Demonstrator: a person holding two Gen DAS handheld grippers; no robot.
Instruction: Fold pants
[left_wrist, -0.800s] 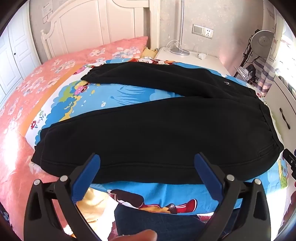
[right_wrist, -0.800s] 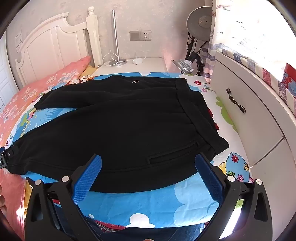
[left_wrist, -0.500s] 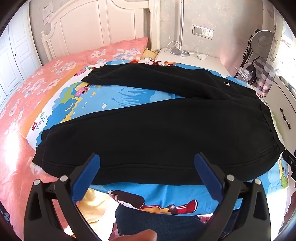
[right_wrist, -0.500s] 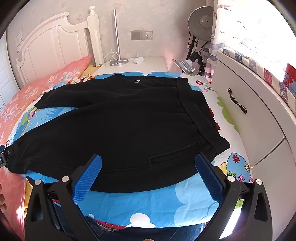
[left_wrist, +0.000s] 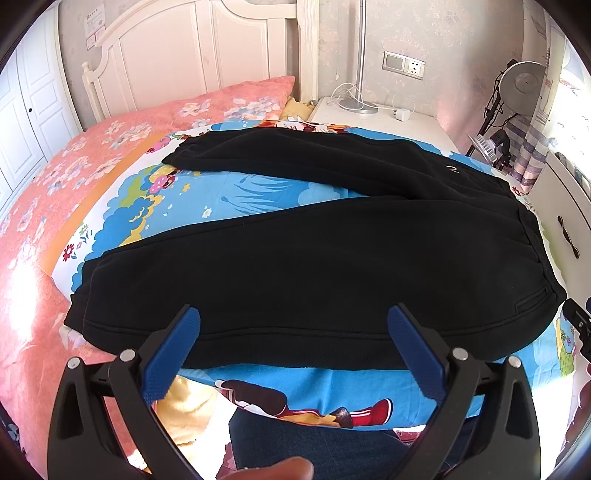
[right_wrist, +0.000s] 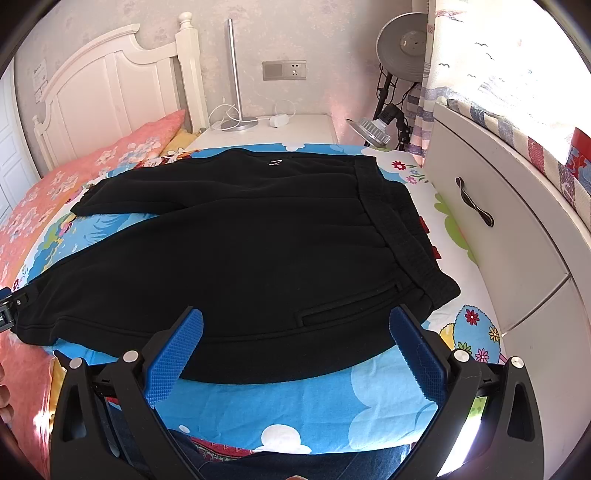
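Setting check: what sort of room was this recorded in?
A bedroom, most likely: a bed with a white headboard and cartoon-print sheet, a nightstand beside it holding a lamp base, and black pants spread on the bed.

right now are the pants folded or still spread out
Spread out, not folded. The black pants lie flat on the cartoon sheet, both legs splayed apart with sheet showing between them, waistband flat toward the drawers.

Bright daylight from the window side, right of both tools; bedspread (left_wrist: 22, 280) glare far left; sharp focus, fisheye-warped edges.
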